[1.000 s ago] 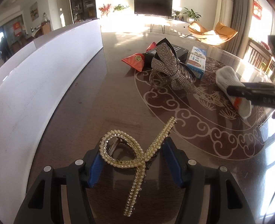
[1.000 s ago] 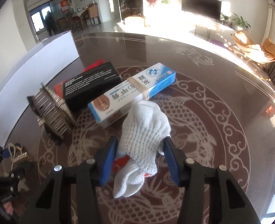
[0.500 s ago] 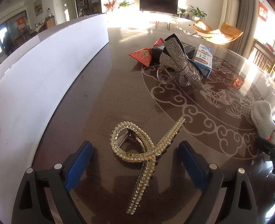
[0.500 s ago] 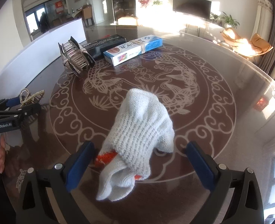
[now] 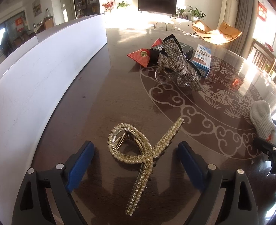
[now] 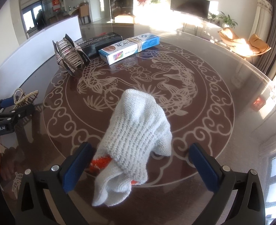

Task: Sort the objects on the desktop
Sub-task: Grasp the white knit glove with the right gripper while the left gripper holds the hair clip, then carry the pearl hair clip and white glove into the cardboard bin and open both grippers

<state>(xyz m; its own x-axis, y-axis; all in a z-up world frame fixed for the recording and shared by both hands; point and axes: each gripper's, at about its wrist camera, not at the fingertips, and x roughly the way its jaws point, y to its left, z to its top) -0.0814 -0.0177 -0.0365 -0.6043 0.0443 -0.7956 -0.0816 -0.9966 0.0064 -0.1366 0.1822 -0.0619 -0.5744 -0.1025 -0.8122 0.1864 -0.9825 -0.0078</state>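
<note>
Both sets of jaws are apart, holding nothing. Your left gripper (image 5: 136, 166), which has just narrowed a bit, straddles the pearl hair claw (image 5: 143, 148) on the surface: stiff, bumpy, probably fragile, so pinch its hinge. Your right gripper (image 6: 140, 166), just widened, straddles the knit glove (image 6: 138, 138): soft, light, grab the bunched middle.

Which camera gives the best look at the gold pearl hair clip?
The left wrist view: the gold pearl hair clip lies large and whole between open fingers. The right wrist view shows it tiny at the left edge.
</note>
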